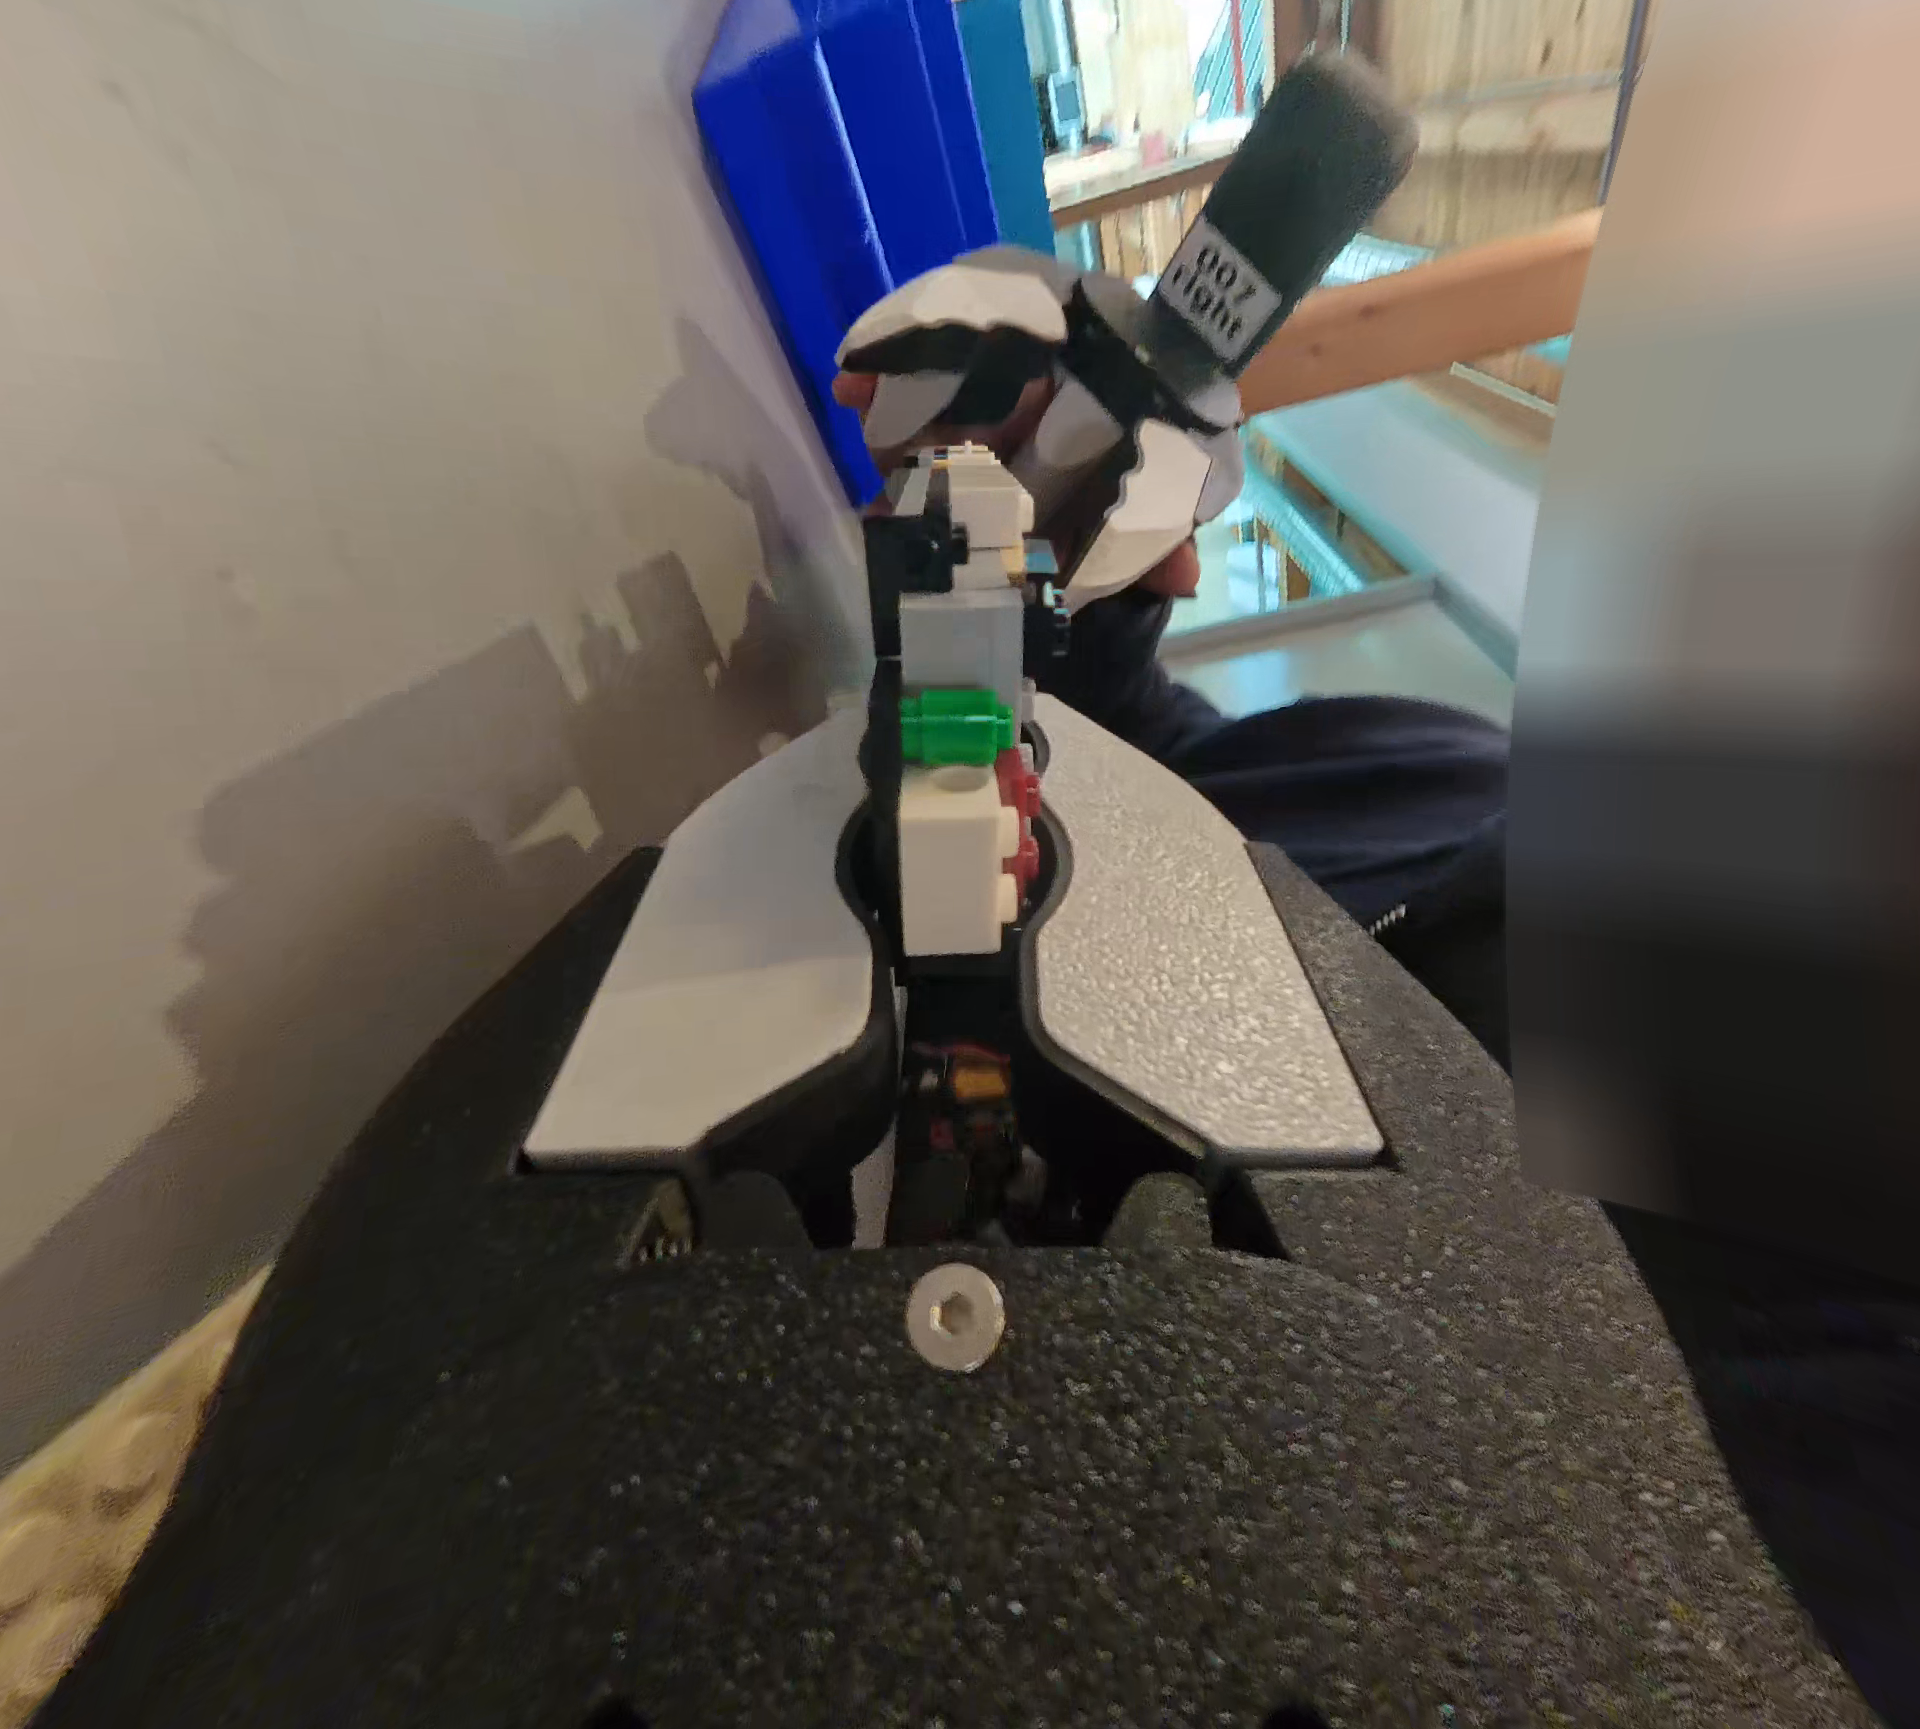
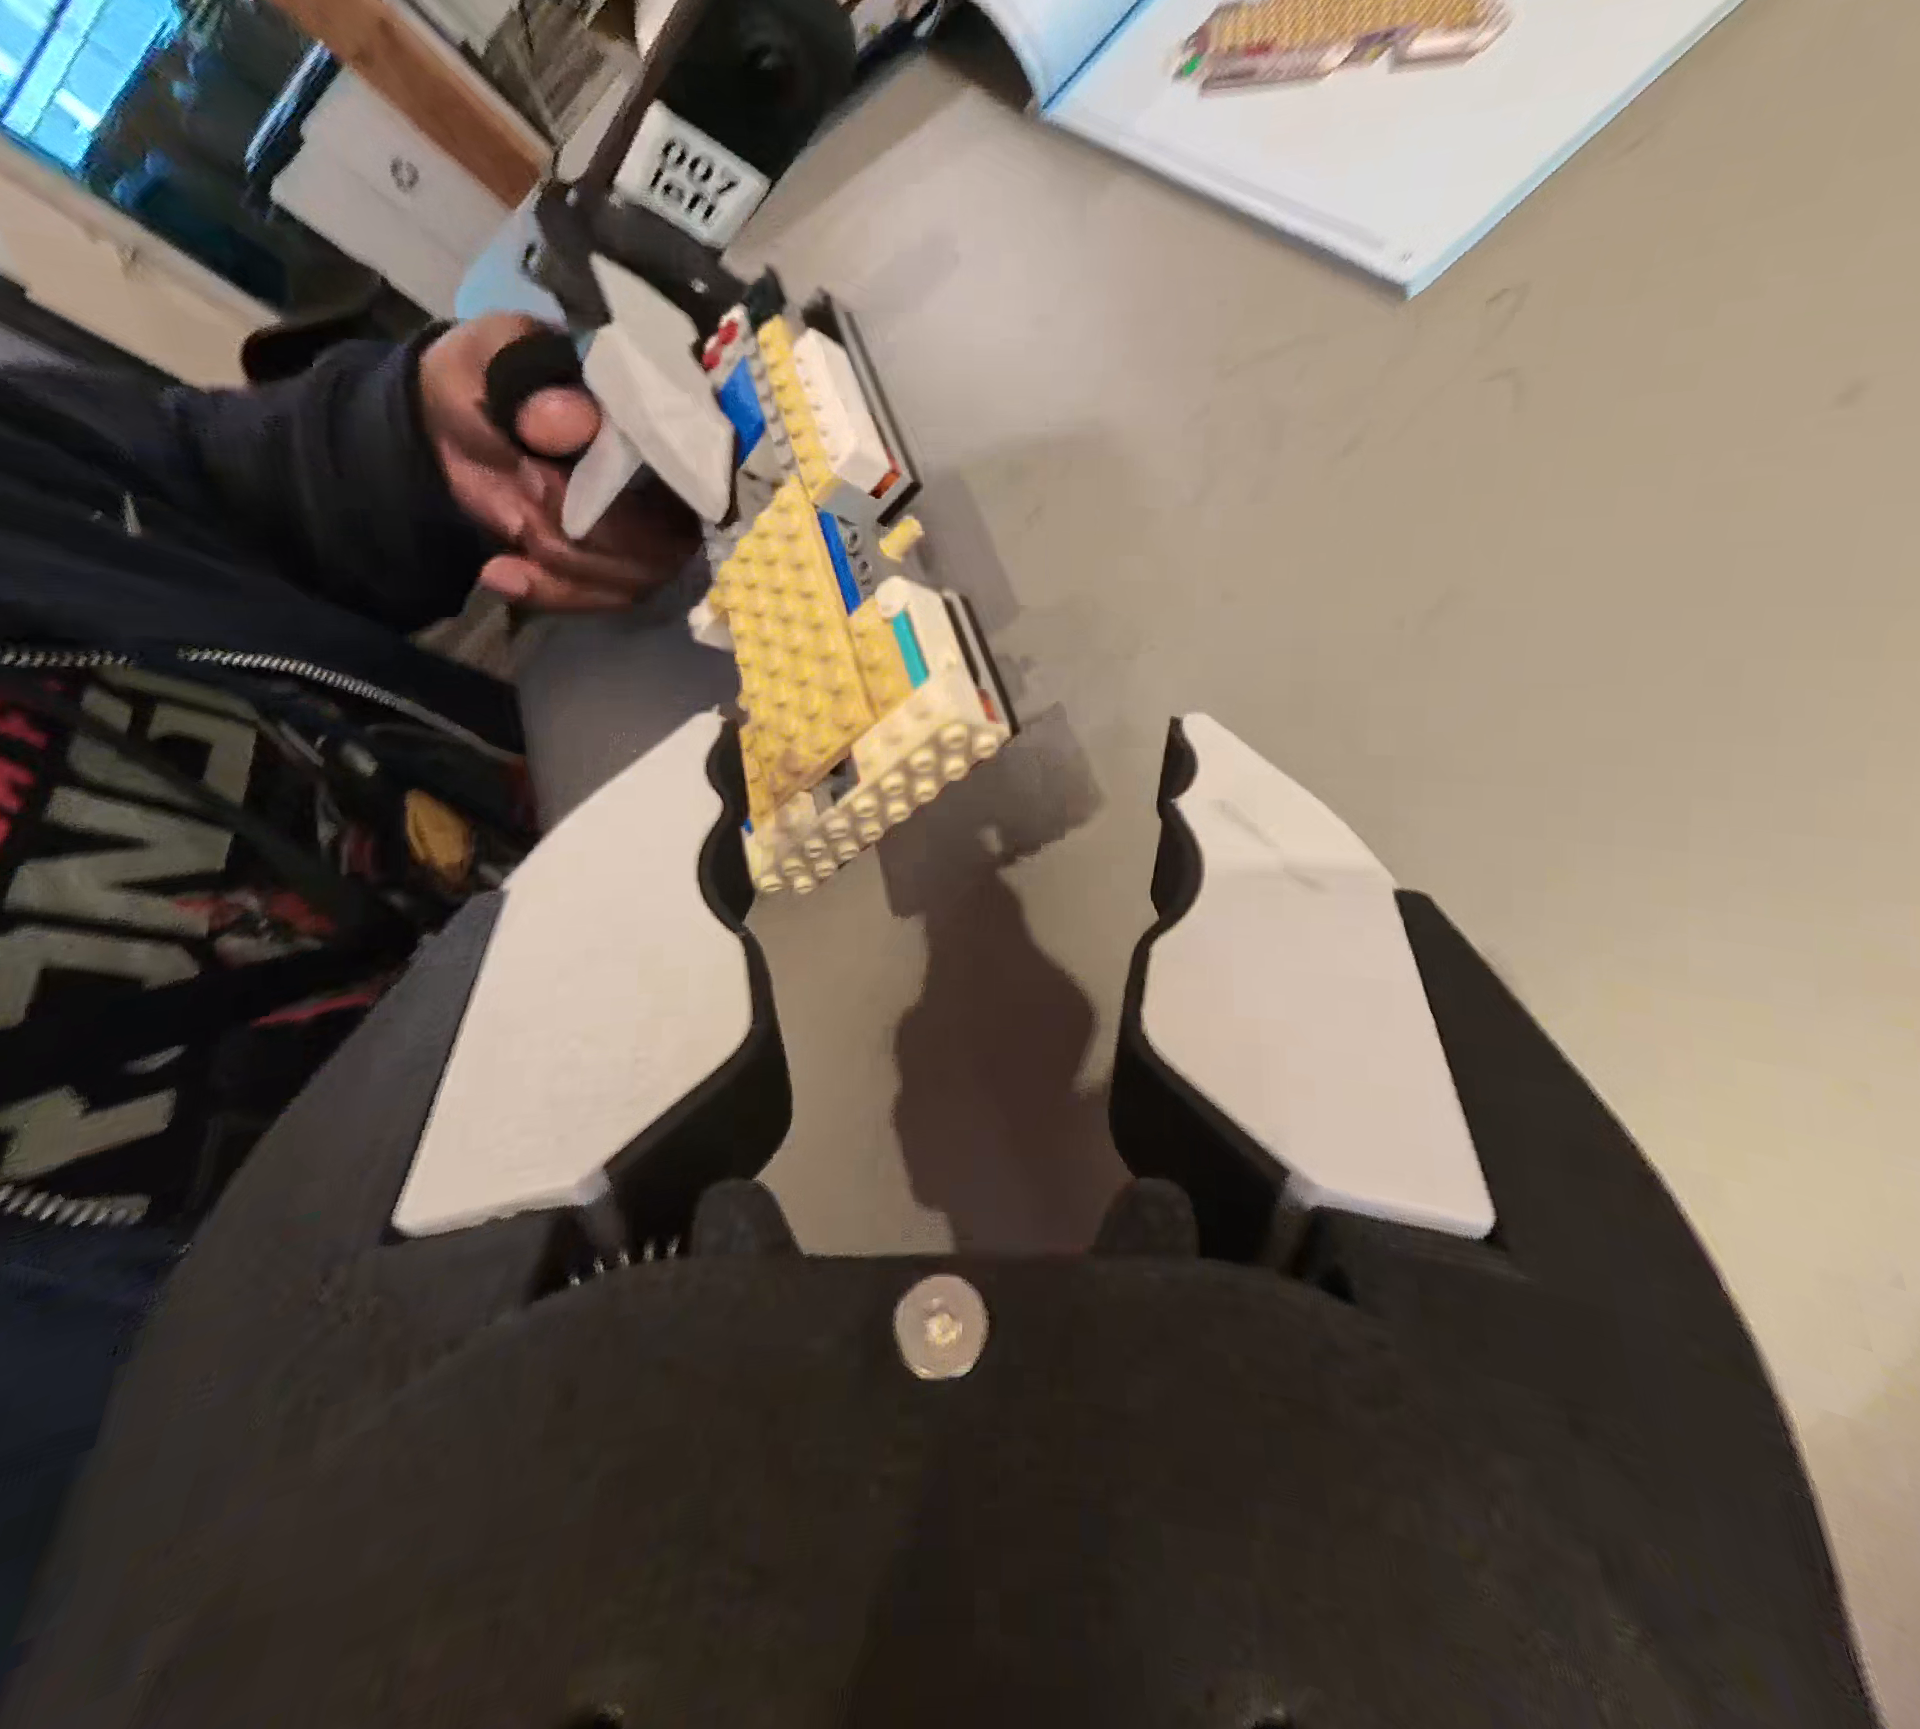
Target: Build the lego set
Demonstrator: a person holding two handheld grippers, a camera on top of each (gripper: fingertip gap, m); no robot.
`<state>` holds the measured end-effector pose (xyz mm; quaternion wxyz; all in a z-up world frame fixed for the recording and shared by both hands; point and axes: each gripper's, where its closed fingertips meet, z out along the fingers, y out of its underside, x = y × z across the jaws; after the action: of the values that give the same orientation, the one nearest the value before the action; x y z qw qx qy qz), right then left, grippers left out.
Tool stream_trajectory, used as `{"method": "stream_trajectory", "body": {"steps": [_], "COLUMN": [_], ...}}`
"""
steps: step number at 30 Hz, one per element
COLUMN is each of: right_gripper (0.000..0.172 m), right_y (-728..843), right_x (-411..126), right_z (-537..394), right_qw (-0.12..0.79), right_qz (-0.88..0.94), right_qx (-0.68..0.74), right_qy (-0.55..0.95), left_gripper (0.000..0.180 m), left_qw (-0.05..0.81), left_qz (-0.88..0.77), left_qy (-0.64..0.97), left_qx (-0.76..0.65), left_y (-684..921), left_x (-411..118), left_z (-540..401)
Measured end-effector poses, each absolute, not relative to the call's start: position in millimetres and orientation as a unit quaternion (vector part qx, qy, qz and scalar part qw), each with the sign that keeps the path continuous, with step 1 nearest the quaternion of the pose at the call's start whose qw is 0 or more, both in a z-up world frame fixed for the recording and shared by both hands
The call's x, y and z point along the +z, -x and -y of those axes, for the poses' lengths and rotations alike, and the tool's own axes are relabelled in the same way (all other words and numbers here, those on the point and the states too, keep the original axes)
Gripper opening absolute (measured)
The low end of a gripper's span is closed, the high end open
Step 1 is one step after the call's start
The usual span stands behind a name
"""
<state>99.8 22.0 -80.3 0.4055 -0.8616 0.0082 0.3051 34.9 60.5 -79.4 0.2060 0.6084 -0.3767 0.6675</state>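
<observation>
Yellow-topped brick model hangs above the table, clamped by the left gripper, its underside hidden. Right gripper gapes wide beside its blurred near end.

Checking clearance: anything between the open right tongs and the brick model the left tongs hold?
Nothing visible. The right tongs stand open at the brick model near end, only bare table beyond. The left tongs clamp its far end.
</observation>
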Motion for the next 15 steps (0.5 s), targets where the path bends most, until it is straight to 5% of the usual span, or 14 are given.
{"method": "stream_trajectory", "body": {"steps": [15], "right_gripper": [0.060], "right_y": [-19], "right_x": [-89], "right_z": [-18], "right_qw": [0.319], "right_qz": [0.059], "right_qx": [0.473], "right_qy": [0.819], "left_gripper": [0.020], "left_qw": [0.300], "left_qz": [0.480], "left_qy": [-0.578], "left_qx": [0.589], "left_y": [9], "left_x": [-97], "left_z": [-50]}}
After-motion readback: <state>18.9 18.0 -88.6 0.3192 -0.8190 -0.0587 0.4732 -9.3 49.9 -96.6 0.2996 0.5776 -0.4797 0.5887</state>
